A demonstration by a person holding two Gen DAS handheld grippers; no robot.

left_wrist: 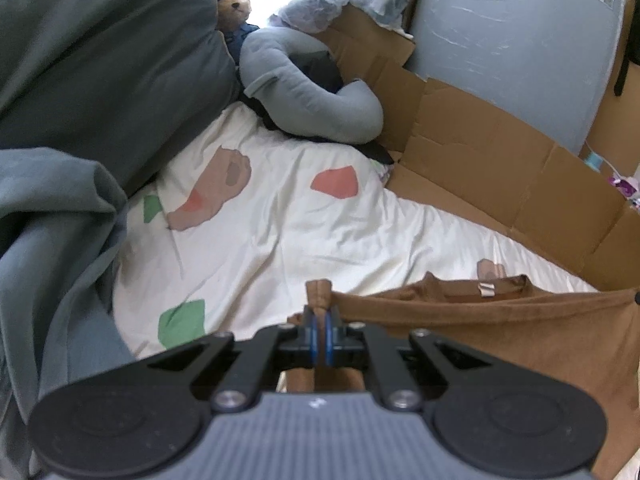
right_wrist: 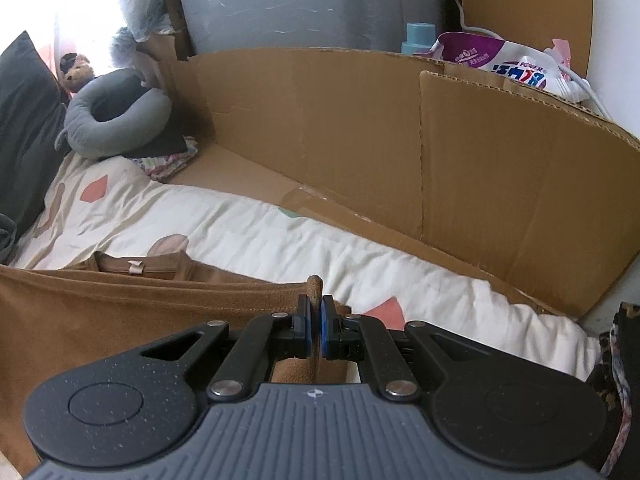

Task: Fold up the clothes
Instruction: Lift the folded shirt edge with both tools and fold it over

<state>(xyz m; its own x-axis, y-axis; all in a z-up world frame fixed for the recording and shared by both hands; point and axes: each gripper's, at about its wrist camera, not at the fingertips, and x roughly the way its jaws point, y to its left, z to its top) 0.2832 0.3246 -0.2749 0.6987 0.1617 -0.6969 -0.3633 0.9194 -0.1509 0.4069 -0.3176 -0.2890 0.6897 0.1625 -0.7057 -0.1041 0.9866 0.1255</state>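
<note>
Brown fabric dominated both wrist views: a brown garment of soft, suede-like cloth was stretched in a taut band between the two handheld grippers, raised above a cream bedspread printed with pink, green and tan patches. Its neckline faced away from the cameras, with a small pale label showing inside the collar, while the lower part hung down toward the near edge of the bed.

At the garment's left end, the left gripper was clamped on a bunched corner of the cloth, a nub of fabric poking up past its blue-lined pads. At the other end, the right gripper was closed on the matching corner in the same manner, a fold rising above its fingertips.

Flattened cardboard stood as a low wall along the far side of the bed, one panel lying flat on the bedding. Behind that wall, a white-and-purple detergent pouch and a pale blue bottle cap were visible, with a white cable running beside them.

At the head of the bed lay a grey curved pillow, with a small teddy bear just behind it and a folded patterned cloth tucked beside it. Grey-green bedding was heaped along the left.
</note>
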